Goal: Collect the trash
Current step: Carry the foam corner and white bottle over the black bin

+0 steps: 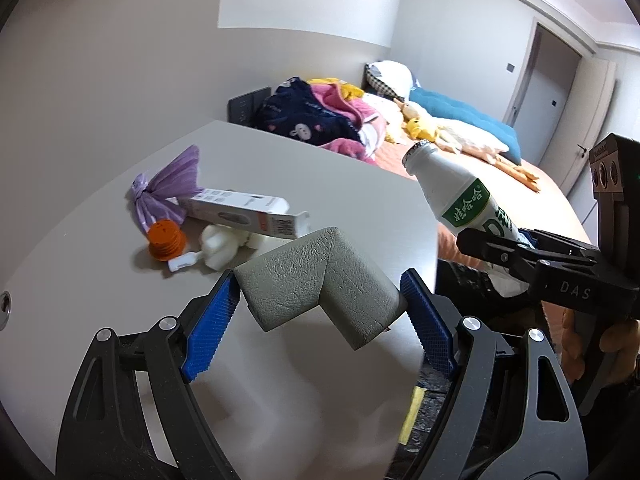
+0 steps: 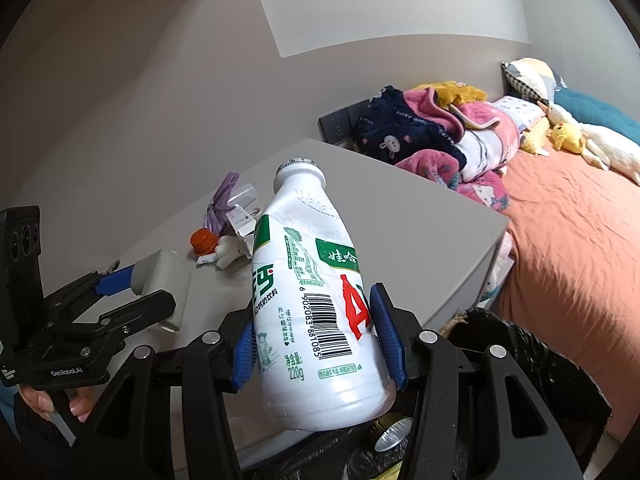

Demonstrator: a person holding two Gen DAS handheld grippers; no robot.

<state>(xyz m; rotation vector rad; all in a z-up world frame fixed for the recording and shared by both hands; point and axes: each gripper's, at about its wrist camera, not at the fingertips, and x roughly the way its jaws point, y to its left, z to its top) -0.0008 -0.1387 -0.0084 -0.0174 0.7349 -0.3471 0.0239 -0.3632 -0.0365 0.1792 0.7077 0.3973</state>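
While the left gripper (image 1: 320, 304) pinches a grey corner guard (image 1: 320, 284) and the right gripper (image 2: 314, 344) clamps a white drink bottle (image 2: 312, 300) above a black trash bag (image 2: 520, 360), a purple wrapper (image 1: 168, 196), box (image 1: 240, 212) and orange cap (image 1: 166, 240) lie farther off on the grey table (image 1: 100, 280).

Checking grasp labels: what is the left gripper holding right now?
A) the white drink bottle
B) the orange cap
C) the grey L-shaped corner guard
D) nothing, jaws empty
C: in the left wrist view the left gripper has its blue pads pressed on both ends of the grey L-shaped corner guard; the white drink bottle sits in the right gripper.
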